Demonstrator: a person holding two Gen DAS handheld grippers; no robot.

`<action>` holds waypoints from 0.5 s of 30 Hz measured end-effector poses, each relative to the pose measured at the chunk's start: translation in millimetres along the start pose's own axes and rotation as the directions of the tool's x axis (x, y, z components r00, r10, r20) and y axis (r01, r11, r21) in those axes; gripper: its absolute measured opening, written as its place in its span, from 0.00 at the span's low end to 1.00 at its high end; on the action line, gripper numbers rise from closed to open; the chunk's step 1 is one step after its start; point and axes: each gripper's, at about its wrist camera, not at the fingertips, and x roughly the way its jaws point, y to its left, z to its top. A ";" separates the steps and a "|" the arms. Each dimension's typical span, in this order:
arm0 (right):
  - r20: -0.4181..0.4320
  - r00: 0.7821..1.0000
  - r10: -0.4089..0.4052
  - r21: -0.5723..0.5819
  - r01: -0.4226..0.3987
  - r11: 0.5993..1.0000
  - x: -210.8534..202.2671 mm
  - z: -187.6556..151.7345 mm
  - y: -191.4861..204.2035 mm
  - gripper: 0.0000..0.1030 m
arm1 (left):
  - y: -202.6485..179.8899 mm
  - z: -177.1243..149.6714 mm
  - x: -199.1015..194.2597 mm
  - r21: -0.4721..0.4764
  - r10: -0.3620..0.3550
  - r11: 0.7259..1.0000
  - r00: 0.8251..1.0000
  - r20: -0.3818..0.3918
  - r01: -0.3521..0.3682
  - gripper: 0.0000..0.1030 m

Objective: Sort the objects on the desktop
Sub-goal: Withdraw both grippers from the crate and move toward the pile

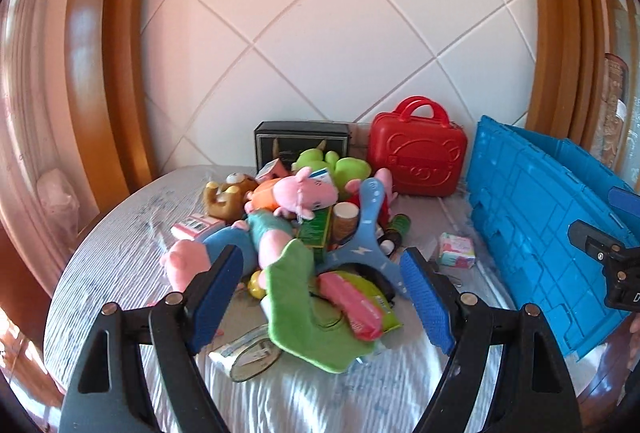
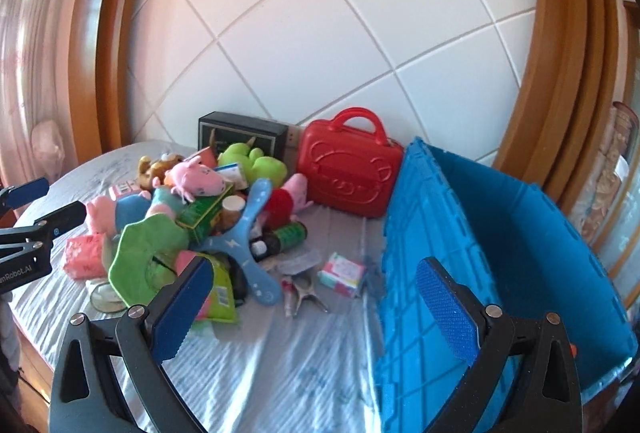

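A heap of toys and packets lies on the grey-clothed table: pink pig plushes (image 1: pixel 308 191) (image 2: pixel 196 177), a green plush piece (image 1: pixel 298 297) (image 2: pixel 140 257), a blue boomerang (image 1: pixel 368 233) (image 2: pixel 244 237), a brown bear (image 1: pixel 226 193), a green box (image 2: pixel 202 215). A blue crate (image 1: pixel 536 229) (image 2: pixel 500 233) stands at the right. My left gripper (image 1: pixel 324 297) is open above the near side of the heap, around the green plush piece without touching it. My right gripper (image 2: pixel 316 309) is open and empty, between the heap and the crate wall.
A red toy suitcase (image 1: pixel 416 149) (image 2: pixel 352 173) and a black box (image 1: pixel 300 141) (image 2: pixel 240 131) stand at the back against the tiled wall. A small tissue pack (image 1: pixel 456 251) (image 2: pixel 344 273) and a metal clip (image 2: pixel 304 293) lie near the crate. Wooden frames flank both sides.
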 end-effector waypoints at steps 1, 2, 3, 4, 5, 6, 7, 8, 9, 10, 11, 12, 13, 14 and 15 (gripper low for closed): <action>-0.010 1.000 0.014 -0.007 -0.014 1.000 5.3 0.0 6.9 1.00 | 8.2 -3.0 2.6 -0.011 0.015 1.000 1.000 -0.012 -0.015 0.78; -0.019 0.999 0.027 -0.014 -0.028 1.000 10.1 -0.2 13.4 1.00 | 16.9 -7.0 4.4 -0.022 0.029 0.999 0.999 -0.024 -0.030 0.78; -0.027 0.999 0.039 -0.020 -0.039 0.999 14.5 -0.5 19.6 1.00 | 24.1 -9.8 7.1 -0.033 0.040 0.999 0.998 -0.038 -0.041 0.78; -0.036 0.998 0.051 -0.027 -0.052 0.998 20.1 -0.7 26.3 1.00 | 30.5 -12.5 9.9 -0.041 0.048 0.998 0.998 -0.050 -0.050 0.78; -0.045 0.997 0.060 -0.033 -0.062 0.998 24.7 -0.5 31.7 1.00 | 36.8 -14.9 12.2 -0.048 0.057 0.997 0.997 -0.060 -0.060 0.78; -0.054 0.996 0.070 -0.037 -0.072 0.997 29.7 -0.5 37.1 1.00 | 42.1 -17.2 14.7 -0.053 0.067 0.996 0.995 -0.069 -0.070 0.78; -0.065 0.995 0.081 -0.042 -0.084 0.996 35.6 -1.5 42.9 1.00 | 47.5 -20.4 17.5 -0.057 0.076 0.995 0.994 -0.079 -0.080 0.78; -0.074 0.993 0.089 -0.045 -0.092 0.995 40.9 -2.0 47.6 1.00 | 52.8 -23.1 19.2 -0.060 0.083 0.994 0.993 -0.088 -0.089 0.78; -0.085 0.992 0.096 -0.048 -0.100 0.994 46.3 -3.4 52.3 1.00 | 58.8 -26.8 22.5 -0.064 0.091 0.993 0.991 -0.100 -0.097 0.78; -0.098 0.990 0.103 -0.050 -0.108 0.993 52.7 -5.4 56.6 1.00 | 64.5 -30.8 25.6 -0.068 0.096 0.992 0.989 -0.112 -0.104 0.78; -0.114 0.987 0.109 -0.050 -0.116 0.992 59.3 -7.9 60.5 1.00 | 70.7 -35.2 29.7 -0.071 0.102 0.991 0.987 -0.127 -0.112 0.78; -0.128 0.985 0.114 -0.049 -0.121 0.991 64.9 -10.5 63.8 1.00 | 78.2 -41.4 34.6 -0.072 0.112 0.990 0.983 -0.146 -0.124 0.78; -0.147 0.982 0.120 -0.047 -0.128 0.991 72.7 -14.5 67.0 1.00 | 86.0 -47.8 41.0 -0.072 0.122 0.988 0.978 -0.167 -0.136 0.78; -0.163 0.979 0.124 -0.044 -0.132 0.990 78.5 -18.2 69.2 1.00 | 94.6 -54.9 47.2 -0.073 0.131 0.986 0.973 -0.190 -0.147 0.78; -0.184 0.974 0.129 -0.039 -0.139 0.990 86.9 -22.9 71.8 1.00 | 102.2 -63.0 54.3 -0.075 0.136 0.985 0.967 -0.217 -0.156 0.78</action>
